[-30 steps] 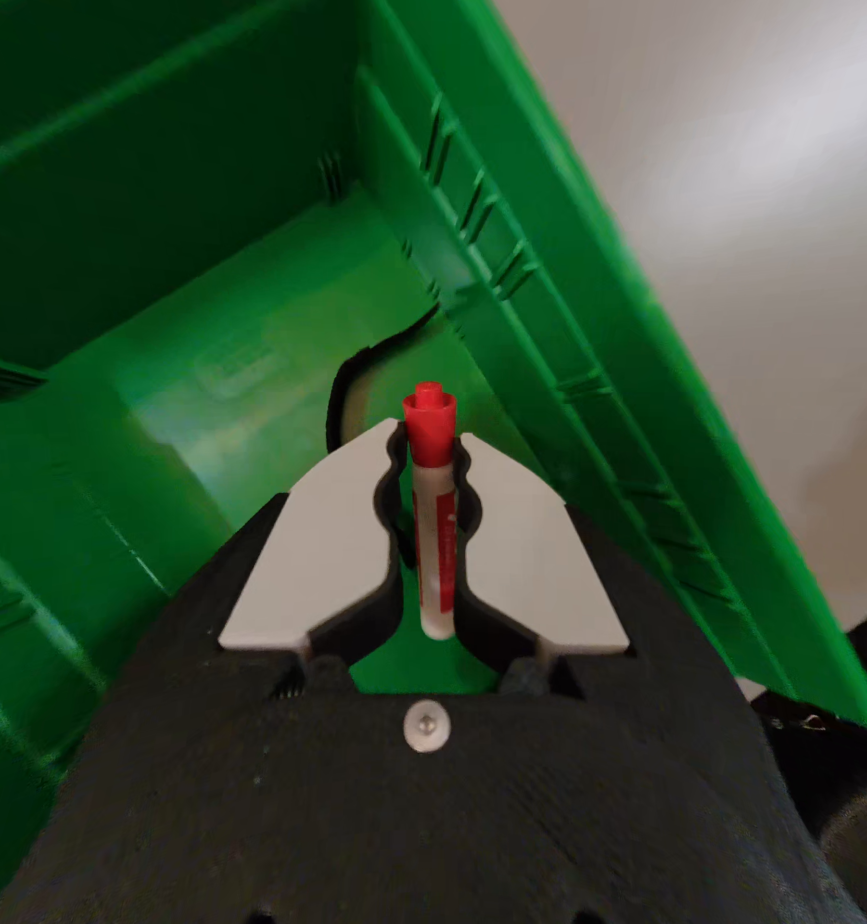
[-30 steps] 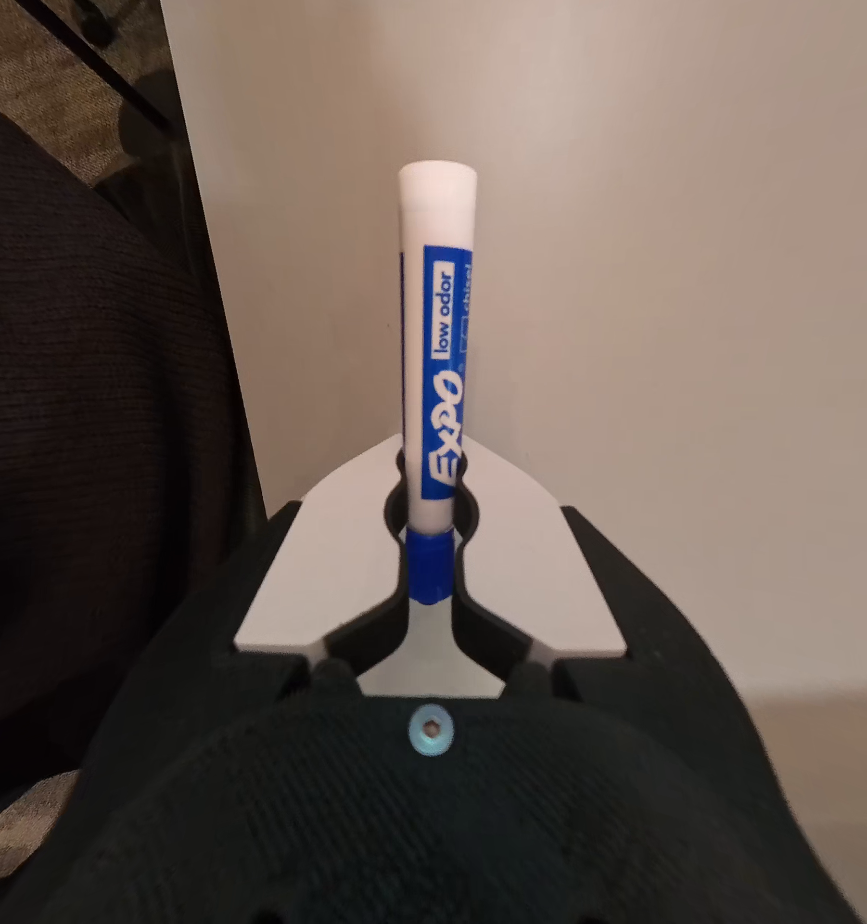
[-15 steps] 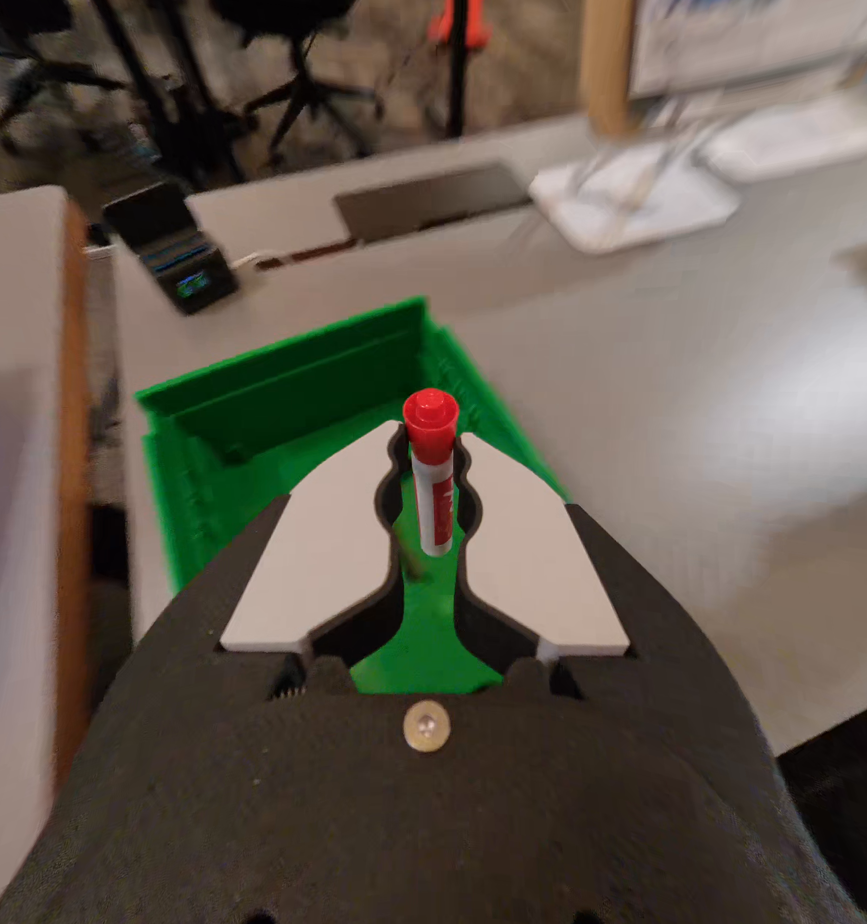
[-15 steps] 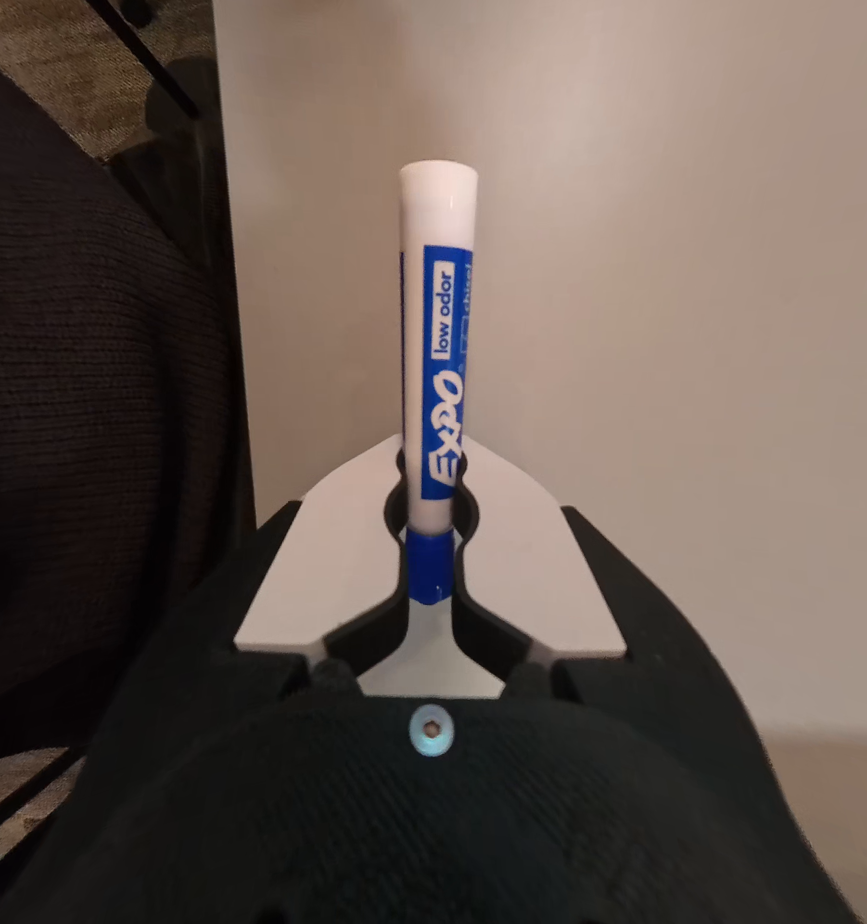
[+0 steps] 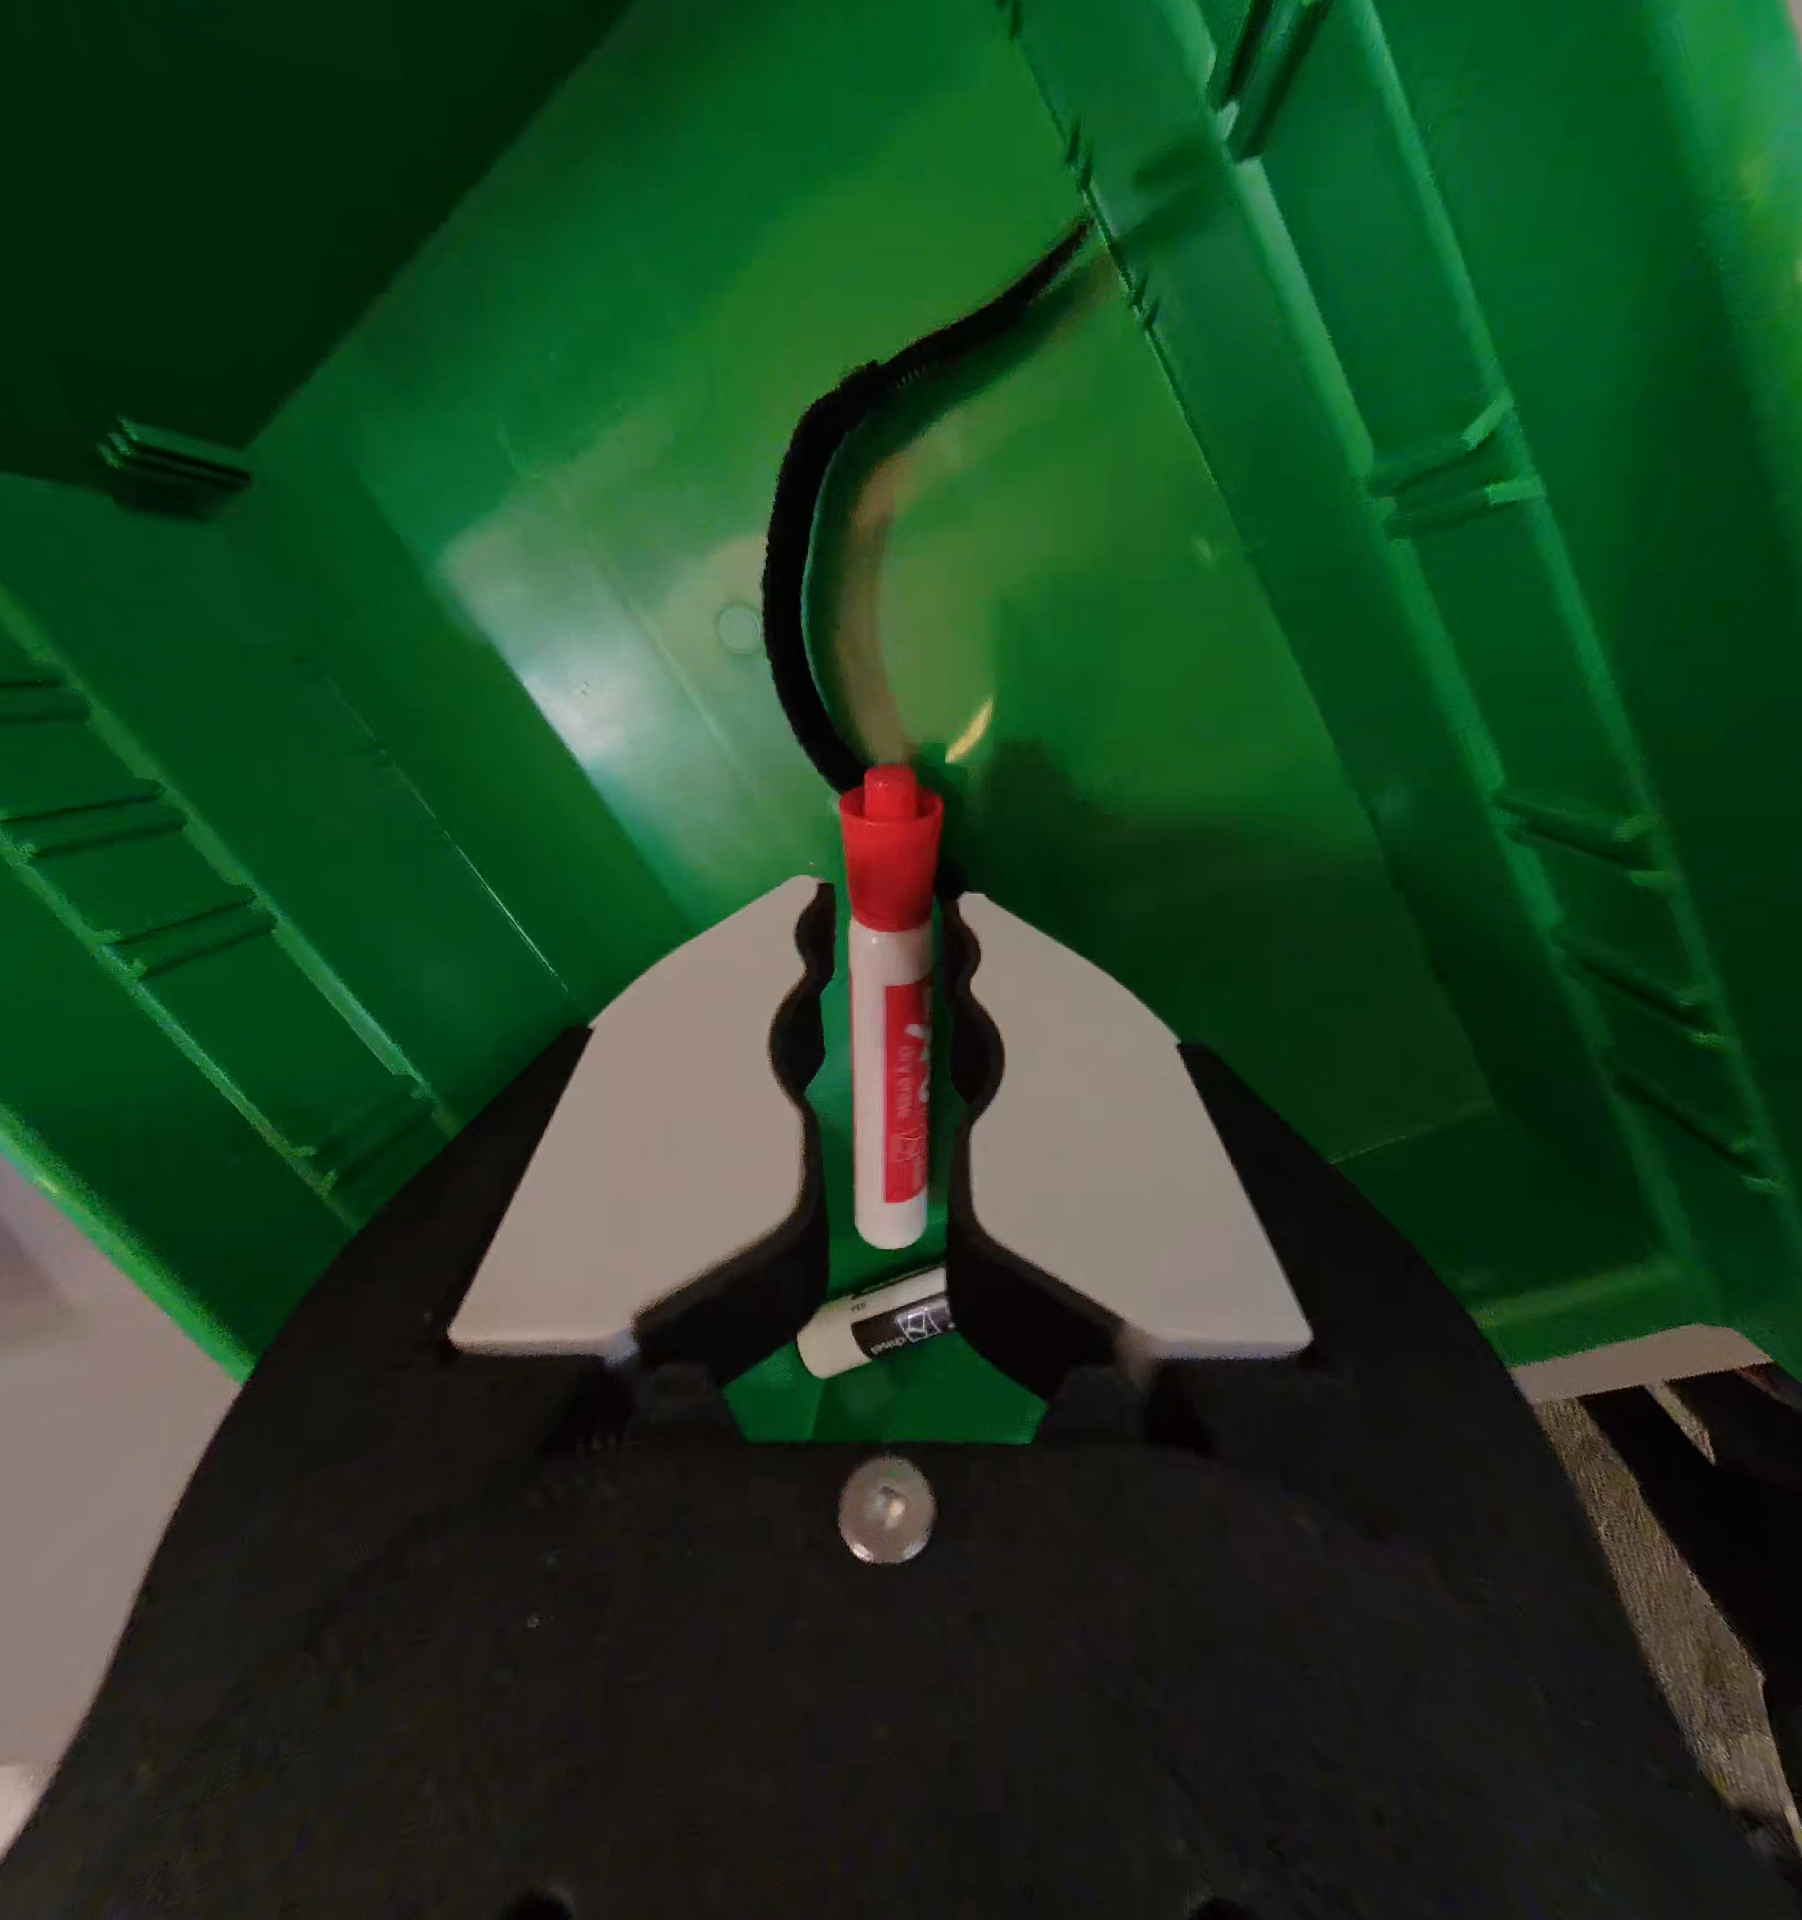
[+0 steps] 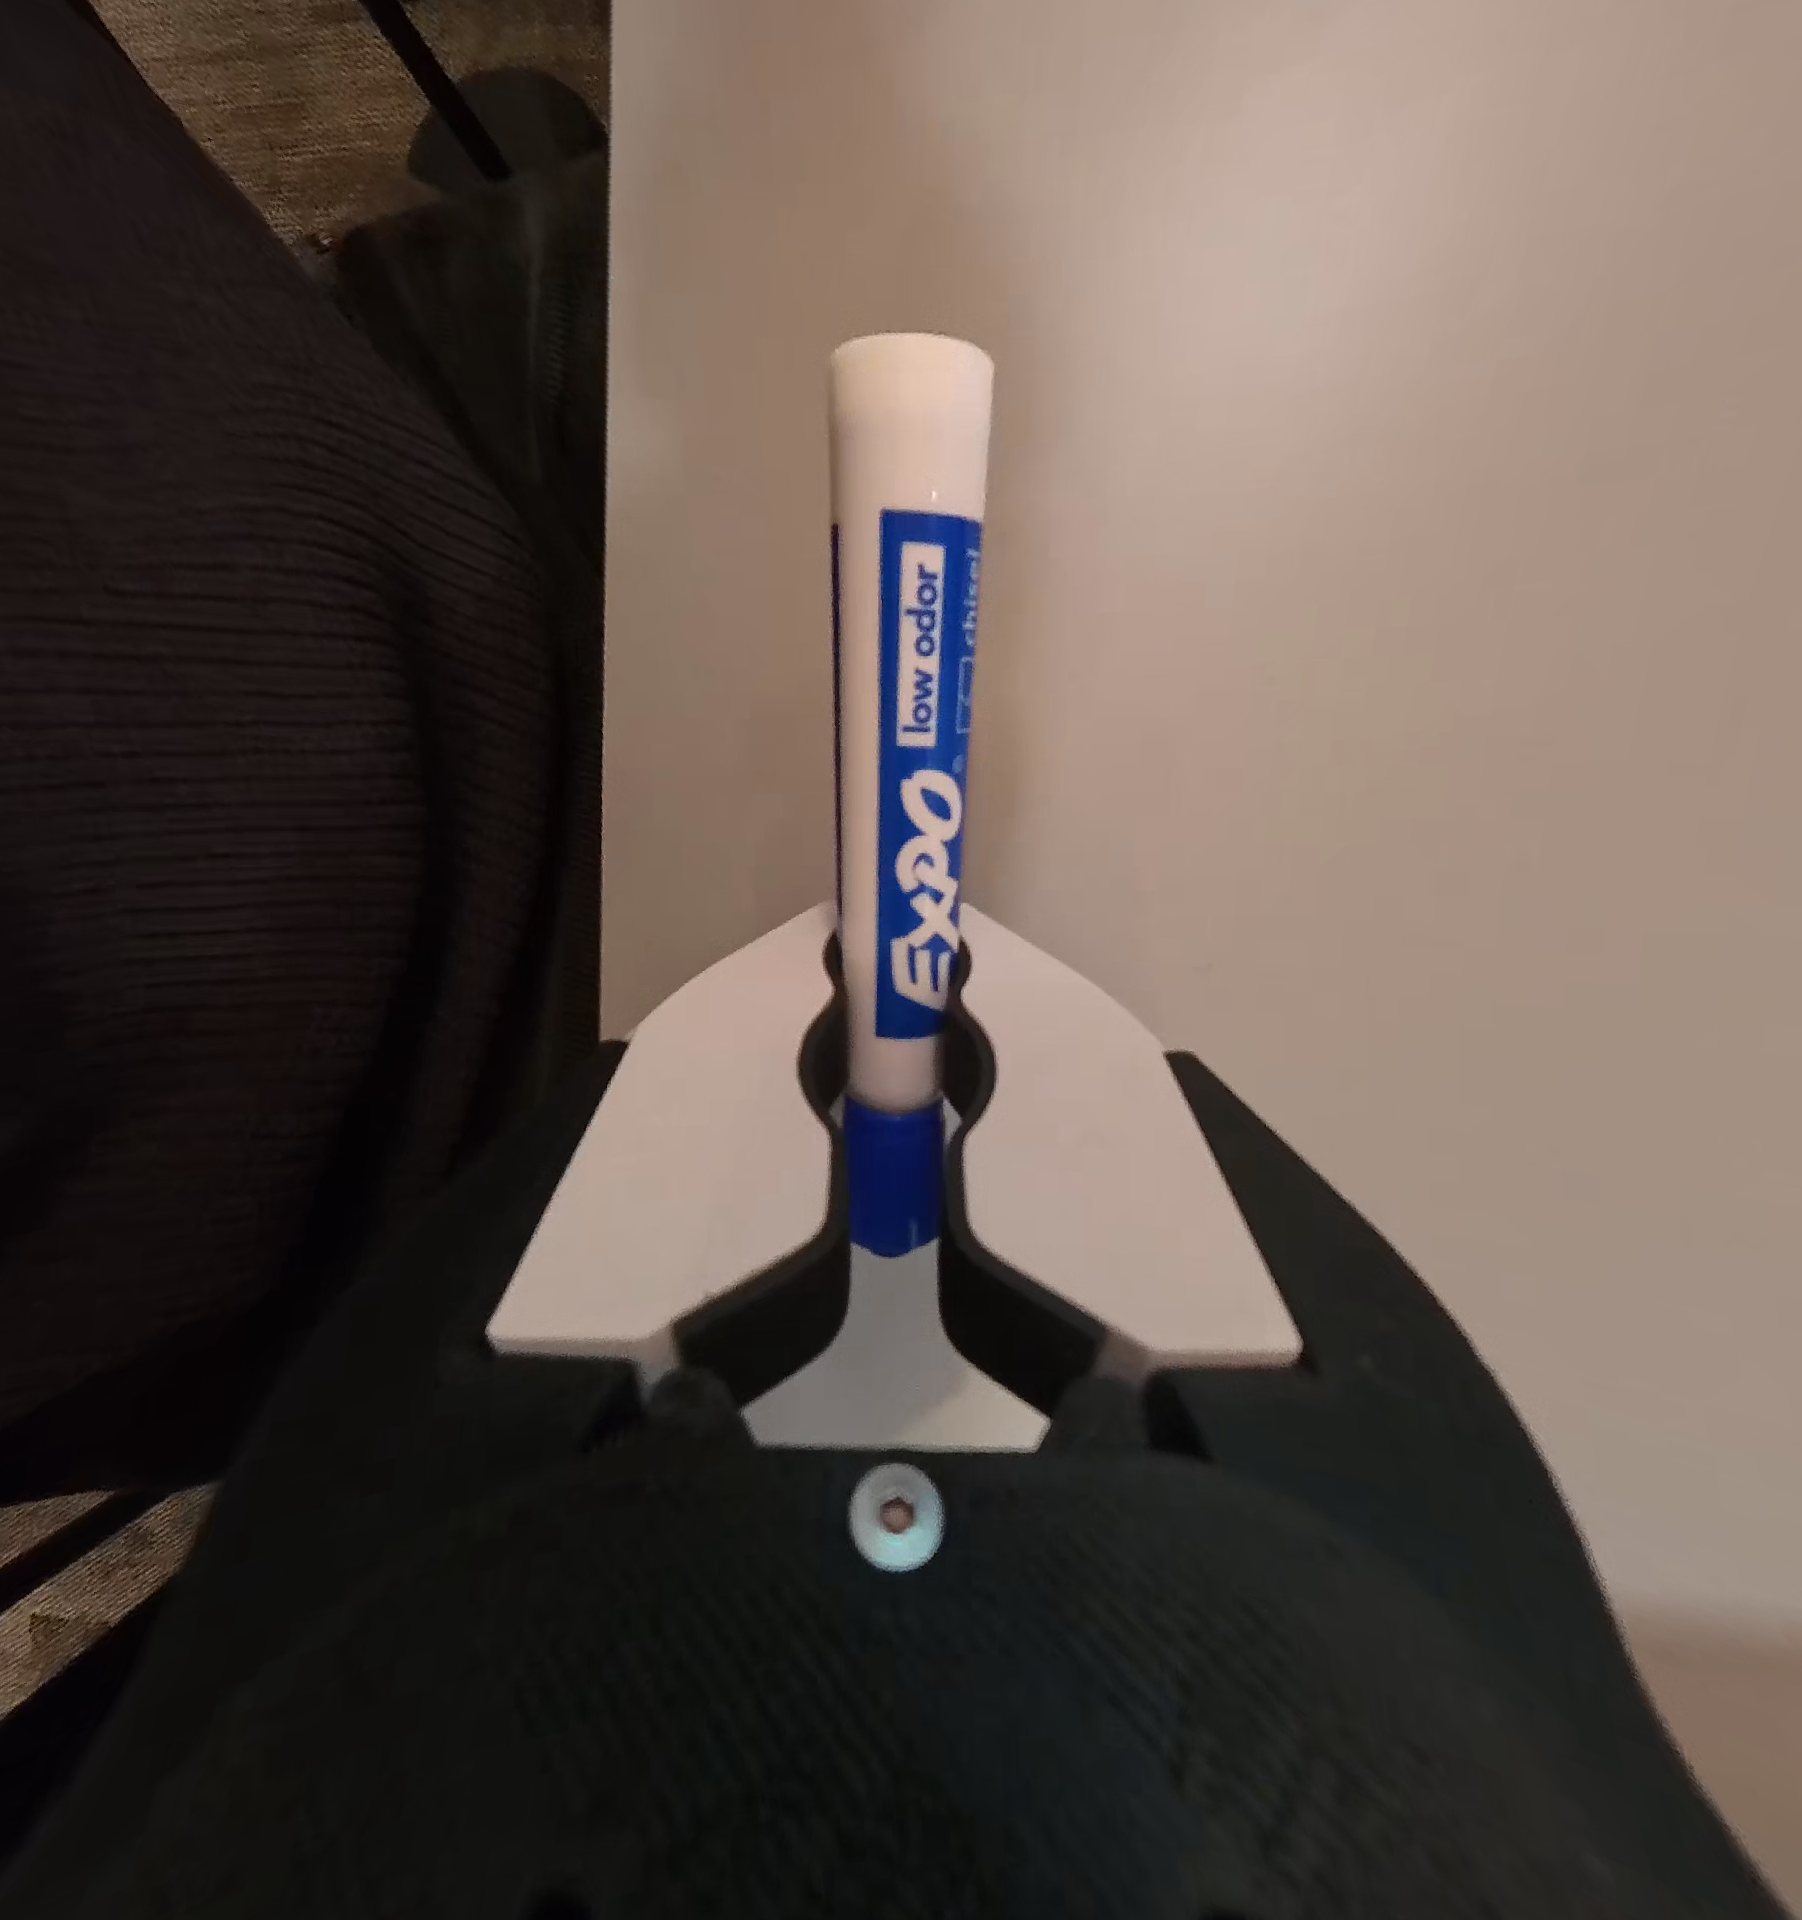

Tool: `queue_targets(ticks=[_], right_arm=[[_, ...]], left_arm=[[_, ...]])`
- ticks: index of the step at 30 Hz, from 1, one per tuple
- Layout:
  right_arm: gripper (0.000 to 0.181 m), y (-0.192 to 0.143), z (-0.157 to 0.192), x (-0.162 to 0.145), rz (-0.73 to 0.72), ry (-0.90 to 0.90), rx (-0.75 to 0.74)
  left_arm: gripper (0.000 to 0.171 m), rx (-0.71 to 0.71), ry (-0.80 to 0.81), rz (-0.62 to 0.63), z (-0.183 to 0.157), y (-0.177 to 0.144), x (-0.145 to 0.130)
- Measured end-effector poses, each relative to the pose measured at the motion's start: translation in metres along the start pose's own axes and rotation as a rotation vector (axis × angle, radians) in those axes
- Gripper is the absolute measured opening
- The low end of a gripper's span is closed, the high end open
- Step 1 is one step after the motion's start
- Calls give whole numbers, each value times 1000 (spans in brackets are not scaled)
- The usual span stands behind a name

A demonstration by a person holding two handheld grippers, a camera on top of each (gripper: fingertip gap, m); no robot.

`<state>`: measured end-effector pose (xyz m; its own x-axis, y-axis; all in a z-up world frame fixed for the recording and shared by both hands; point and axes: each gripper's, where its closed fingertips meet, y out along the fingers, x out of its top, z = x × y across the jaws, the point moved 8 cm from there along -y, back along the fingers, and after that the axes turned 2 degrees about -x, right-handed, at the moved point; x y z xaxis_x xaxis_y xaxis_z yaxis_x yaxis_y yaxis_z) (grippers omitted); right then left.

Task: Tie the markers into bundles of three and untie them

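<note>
Green plastic fills nearly all of my left view: I am looking down into a green bin (image 5: 461, 727), its glossy floor straight ahead and its ribbed walls rising close on the left and right. My left gripper (image 5: 889, 914) has its two white fingers (image 5: 668, 1122) drawn in on a red-capped marker (image 5: 889, 1029), though a thin dark gap shows along each side of the barrel, so I cannot tell how firmly I pinch it. That marker runs along my fingers, red cap forward past the tips, white barrel with a red label between them, blunt white end back toward my palm. Under it, on the bin floor, lies a black-labelled marker (image 5: 876, 1335), only one end showing. Ahead of the cap a black fuzzy cord (image 5: 803, 582) curves across the floor toward the right wall. Open room is small here, with walls on both sides; pale tabletop (image 5: 66, 1434) shows only at the lower left. My right gripper (image 6: 899, 935) is closed tight on a blue marker (image 6: 907, 727), the blue cap between my fingers and the white barrel with its blue label standing well past the tips. Before it is a bare beige surface (image 6: 1396, 623) with free space ahead and to the right; dark knitted fabric (image 6: 201, 727) crowds the left.
</note>
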<state>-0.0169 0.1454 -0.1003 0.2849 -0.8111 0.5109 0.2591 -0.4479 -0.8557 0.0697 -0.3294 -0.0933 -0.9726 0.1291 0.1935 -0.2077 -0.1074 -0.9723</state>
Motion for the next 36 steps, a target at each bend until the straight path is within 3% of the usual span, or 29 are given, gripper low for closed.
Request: queue_targets(ticks=[6, 12, 17, 21, 26, 30, 36], right_arm=[[14, -2, -4, -7, -19, 40, 11], [14, -1, -7, -4, -29, 37, 17], [14, -1, -8, -2, -29, 41, 10], [14, -1, -8, -1, -27, 38, 6], [14, 1, -9, -2, -27, 40, 11], [14, 1, -7, -1, -33, 29, 17], [14, -3, -7, -4, -41, 31, 11]], left_arm=[[56, -38, -77, -92, -1, -22, -25], [50, 77, -91, -23, 19, -1, -68], [48, 122, -77, 18, 17, 17, -71], [21, 22, -74, 6, 6, 15, -67], [37, 181, -91, -123, 24, -8, -53], [39, 202, -139, 9, 33, 9, -55], [42, 193, -167, 94, 30, 24, -46]])
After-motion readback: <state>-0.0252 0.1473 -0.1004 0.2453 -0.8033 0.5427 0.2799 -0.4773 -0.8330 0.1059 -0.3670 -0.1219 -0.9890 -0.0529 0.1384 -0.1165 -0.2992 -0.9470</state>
